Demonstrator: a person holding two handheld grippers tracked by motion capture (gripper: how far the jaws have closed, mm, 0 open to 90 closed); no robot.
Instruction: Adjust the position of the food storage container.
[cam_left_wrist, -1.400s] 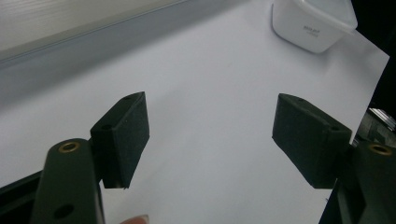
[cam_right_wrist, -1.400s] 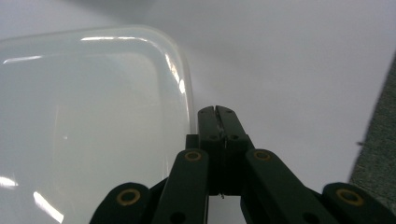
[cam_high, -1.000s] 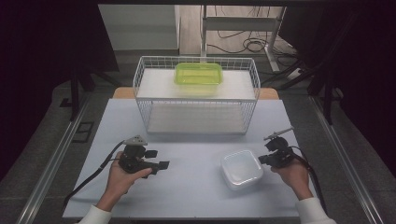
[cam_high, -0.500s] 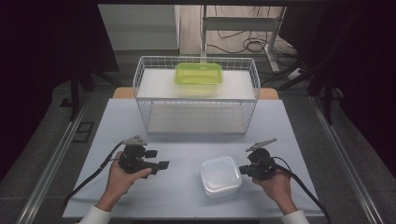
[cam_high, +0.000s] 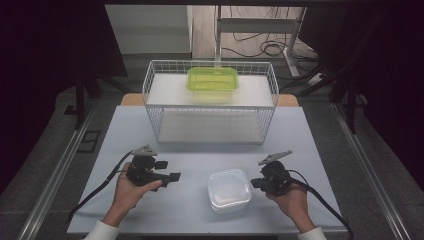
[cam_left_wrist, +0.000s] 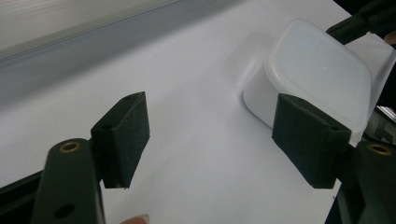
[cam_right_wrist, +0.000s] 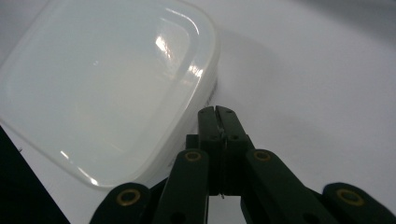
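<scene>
Right gripper view: right gripper (cam_right_wrist: 217, 112) closed, tips against white container (cam_right_wrist: 102, 88); left gripper (cam_left_wrist: 212, 135) agape, empty.

No text, label, brand, number or sign can be read anywhere in these pictures; every surface in them is plain.

The box (cam_right_wrist: 107, 88) by my right gripper (cam_right_wrist: 218, 111) is cloudy white plastic, smooth and glossy. My jaw pads look matt black, and the table (cam_high: 320, 145) is matt pale.

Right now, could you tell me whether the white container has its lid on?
Lid on: the white container sits upright, its smooth lid covering the top.
</scene>
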